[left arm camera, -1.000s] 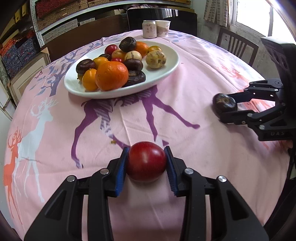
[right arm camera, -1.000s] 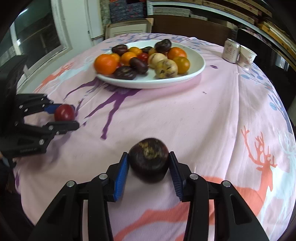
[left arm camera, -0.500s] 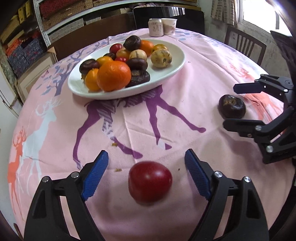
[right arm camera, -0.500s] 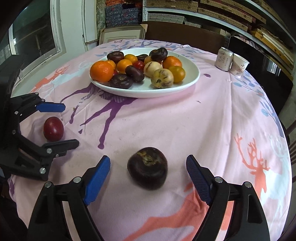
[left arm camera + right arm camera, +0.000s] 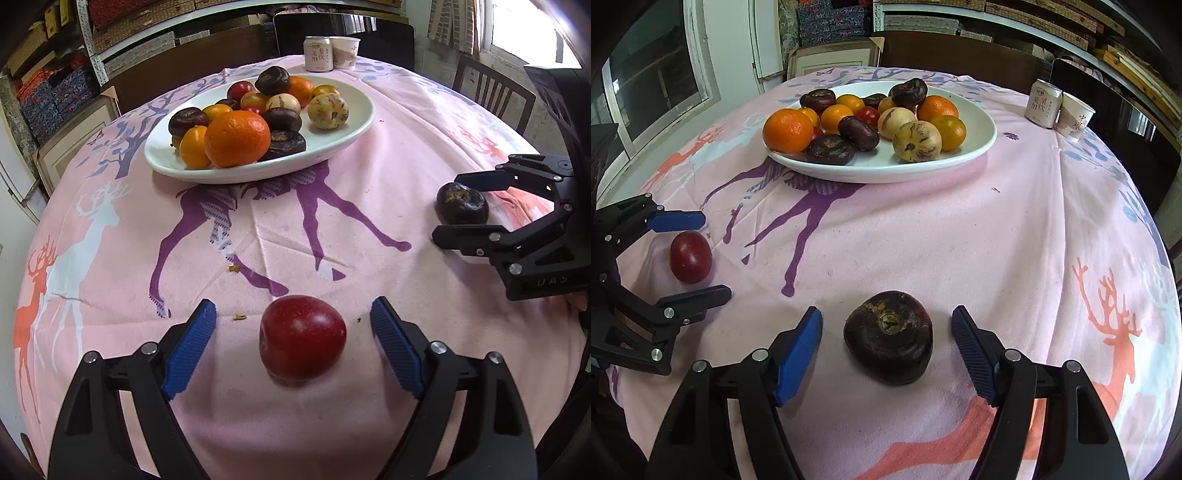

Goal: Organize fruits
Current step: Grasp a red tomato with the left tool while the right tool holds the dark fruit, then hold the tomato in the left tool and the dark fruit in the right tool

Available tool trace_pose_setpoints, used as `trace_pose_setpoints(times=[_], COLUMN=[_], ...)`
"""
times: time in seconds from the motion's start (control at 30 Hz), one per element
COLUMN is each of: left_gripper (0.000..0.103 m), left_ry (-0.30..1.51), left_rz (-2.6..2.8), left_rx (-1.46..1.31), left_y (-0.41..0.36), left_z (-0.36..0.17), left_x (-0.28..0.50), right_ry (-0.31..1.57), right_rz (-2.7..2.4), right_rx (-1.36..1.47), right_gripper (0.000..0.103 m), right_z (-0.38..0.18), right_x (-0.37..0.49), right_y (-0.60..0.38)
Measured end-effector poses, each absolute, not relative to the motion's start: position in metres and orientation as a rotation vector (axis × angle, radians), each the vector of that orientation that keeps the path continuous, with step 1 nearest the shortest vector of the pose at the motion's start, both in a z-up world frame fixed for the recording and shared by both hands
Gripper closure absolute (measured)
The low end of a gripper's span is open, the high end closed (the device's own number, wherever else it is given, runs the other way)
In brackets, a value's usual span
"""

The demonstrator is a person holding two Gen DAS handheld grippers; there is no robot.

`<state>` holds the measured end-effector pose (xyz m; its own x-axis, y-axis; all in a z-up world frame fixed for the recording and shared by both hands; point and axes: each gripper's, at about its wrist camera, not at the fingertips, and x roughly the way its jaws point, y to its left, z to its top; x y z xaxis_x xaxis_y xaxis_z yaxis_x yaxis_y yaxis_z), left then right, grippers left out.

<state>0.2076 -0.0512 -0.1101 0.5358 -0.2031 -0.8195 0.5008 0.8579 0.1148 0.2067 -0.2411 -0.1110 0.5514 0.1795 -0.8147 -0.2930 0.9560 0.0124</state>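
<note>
Right wrist: left claw (image 5: 690,254) edge-cropped

Stocked shelves (image 5: 140,37), dark chair (image 5: 491,92), perhaps daylit window (image 5: 653,85)

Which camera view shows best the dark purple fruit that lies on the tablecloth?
The right wrist view: the dark purple fruit lies close and central, its stem scar visible. In the left wrist view it sits small at the right edge, partly hidden by a black finger.

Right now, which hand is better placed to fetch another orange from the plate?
Left, probably. The big orange sits at the plate's near-left edge, toward the left gripper; both grippers are open.
</note>
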Motion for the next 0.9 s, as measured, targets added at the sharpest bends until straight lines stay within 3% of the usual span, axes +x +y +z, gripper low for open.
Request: trace_pose_setpoints(times=[0.47,0.53,0.6,0.7,0.9], left_gripper=[0.022,0.027,0.045,0.058,0.062], left_ry=[0.942,0.932,0.934,0.923,0.916], left_rz=[-0.419,-0.408,-0.418,-0.415,-0.416], left_rx=[0.3,0.298,0.271,0.266,0.257], left_y=[-0.0418,-0.0422,-0.0416,-0.0453,-0.0461], left_z=[-0.1101,-0.1092,-0.1085,-0.1076,-0.1074], left_x=[0.2003,0.2006,0.2016,0.2007,0.1992], right_ry=[0.945,0.944,0.943,0.943,0.942], right_rz=[0.282,0.282,0.283,0.283,0.285], right_rx=[-0.119,-0.114,-0.109,-0.106,-0.1], right_gripper=[0.03,0.03,0.03,0.03,0.03], right_z=[-0.1109,-0.1105,-0.1104,-0.1103,-0.1106], right_x=[0.2038,0.2036,0.2035,0.2033,0.2029], right_y=[-0.2438,-0.2446,-0.2455,-0.2459,-0.2468])
